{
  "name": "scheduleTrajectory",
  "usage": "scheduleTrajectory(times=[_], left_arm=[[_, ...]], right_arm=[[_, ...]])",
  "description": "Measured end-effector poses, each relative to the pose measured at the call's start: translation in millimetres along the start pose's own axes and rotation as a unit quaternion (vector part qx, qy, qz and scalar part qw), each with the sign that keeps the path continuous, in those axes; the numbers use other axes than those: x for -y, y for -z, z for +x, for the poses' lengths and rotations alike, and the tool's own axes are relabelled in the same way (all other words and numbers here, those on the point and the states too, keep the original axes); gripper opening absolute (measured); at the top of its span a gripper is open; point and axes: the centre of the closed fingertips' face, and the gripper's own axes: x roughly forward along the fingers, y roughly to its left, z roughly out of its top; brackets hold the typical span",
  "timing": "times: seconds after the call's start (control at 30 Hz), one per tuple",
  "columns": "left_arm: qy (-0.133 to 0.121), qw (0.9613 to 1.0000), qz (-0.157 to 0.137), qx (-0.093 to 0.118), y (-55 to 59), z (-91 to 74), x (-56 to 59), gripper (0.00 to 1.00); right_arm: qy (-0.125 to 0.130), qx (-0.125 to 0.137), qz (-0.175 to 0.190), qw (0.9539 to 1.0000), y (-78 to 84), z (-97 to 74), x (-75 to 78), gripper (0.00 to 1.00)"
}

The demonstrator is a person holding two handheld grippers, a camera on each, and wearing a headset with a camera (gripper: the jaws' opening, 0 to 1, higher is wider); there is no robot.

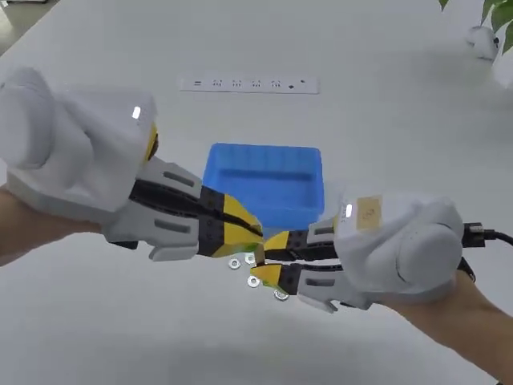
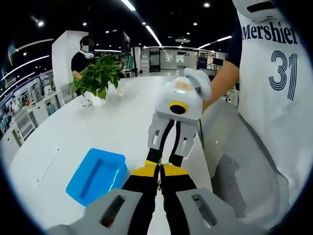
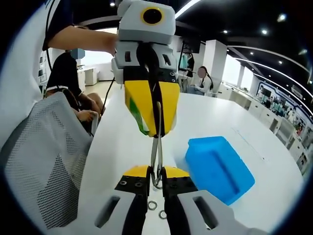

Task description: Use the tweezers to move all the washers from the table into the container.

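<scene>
Silver tweezers (image 3: 156, 155) run between the two grippers, which meet tip to tip. My left gripper (image 1: 255, 233) comes in from the left with its yellow jaws shut on the tweezers' upper part (image 3: 155, 129). From the right, my right gripper (image 1: 268, 271) has its jaws closed around the tweezers' lower end (image 3: 156, 175). A few small metal washers (image 1: 234, 263) lie on the white table right under the jaws, and two washers (image 3: 152, 204) show between my right jaws. The blue container (image 1: 264, 183) stands just behind the grippers, open and with nothing visible inside.
A white power strip (image 1: 248, 84) lies beyond the container. A potted plant (image 2: 98, 76) stands at the far table end, with a person behind it. A grey mesh chair (image 3: 44, 161) is beside the table edge. A small white object (image 1: 483, 40) sits at the far right.
</scene>
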Motion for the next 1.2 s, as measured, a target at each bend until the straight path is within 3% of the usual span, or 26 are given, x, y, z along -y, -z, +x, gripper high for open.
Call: scheduleTrajectory(times=[0.37, 0.7, 1.0, 1.2], left_arm=[[-0.011, 0.9996, 0.021, 0.017, -27.6, -14.3, -18.1, 0.06], [-0.027, 0.9988, 0.035, 0.02, -46.9, -22.2, -53.5, 0.06], [-0.021, 0.999, 0.034, 0.02, -45.3, -13.4, -81.3, 0.06], [-0.024, 0.999, 0.034, 0.014, -35.6, -4.9, -102.6, 0.06]], right_arm=[[-0.006, 0.012, -0.034, 0.9993, -26.9, -11.3, 25.0, 0.1], [-0.006, 0.032, -0.043, 0.9985, -45.3, -13.1, 64.4, 0.1], [-0.011, 0.031, -0.044, 0.9985, -39.9, -8.0, 89.6, 0.1], [-0.013, 0.031, -0.038, 0.9987, -29.7, 2.9, 108.9, 0.1]])
